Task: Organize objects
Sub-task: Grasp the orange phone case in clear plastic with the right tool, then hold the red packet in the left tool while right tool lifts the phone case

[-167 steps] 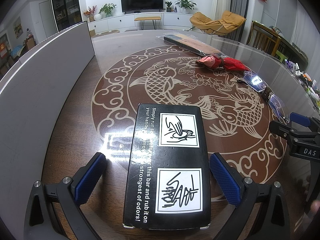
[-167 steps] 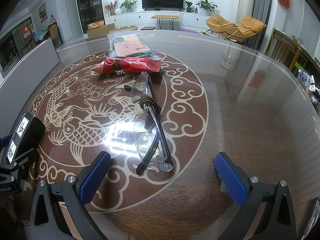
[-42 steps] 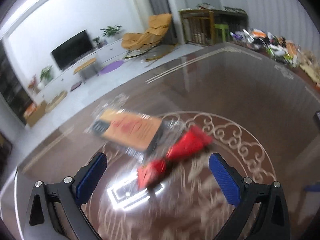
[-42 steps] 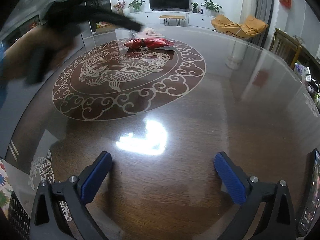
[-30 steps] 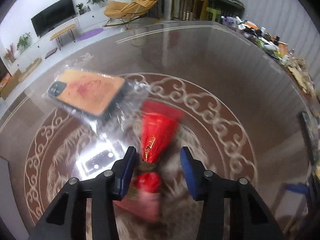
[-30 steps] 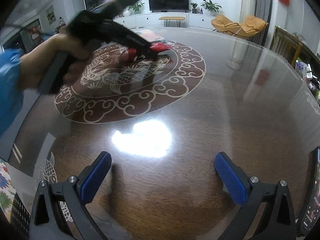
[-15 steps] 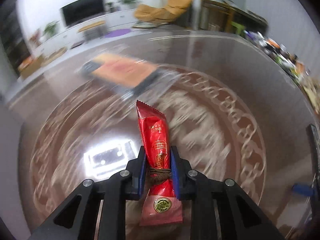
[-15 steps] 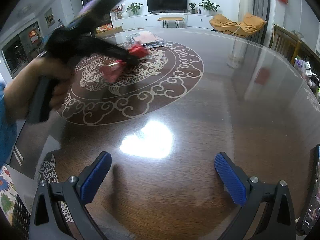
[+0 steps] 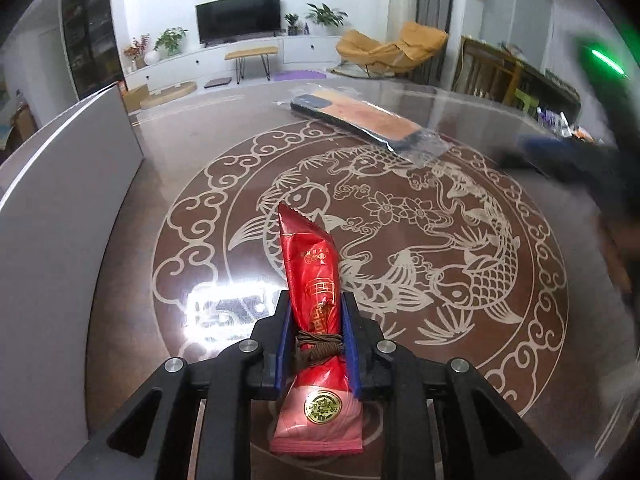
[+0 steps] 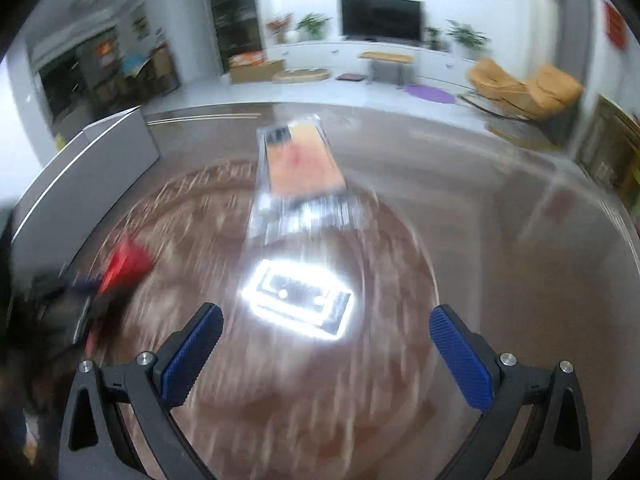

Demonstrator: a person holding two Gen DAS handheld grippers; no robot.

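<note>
Your left tool (image 9: 316, 336) pinches the red foil snack packet (image 9: 314, 292) at its string-tied waist above the brown fish-patterned tabletop (image 9: 420, 248), so carry it off next, while your spread, empty right tool (image 10: 326, 346) faces the plastic-wrapped orange phone case (image 10: 302, 160).

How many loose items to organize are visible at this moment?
2. A red packet clamped in the left hand-held gripper, and a bagged phone case lying at the table's far side. Others may sit outside view.

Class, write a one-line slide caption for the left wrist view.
Left gripper clamps a red snack packet at its string-tied waist above the koi-patterned table; a bagged phone case lies beyond.
</note>
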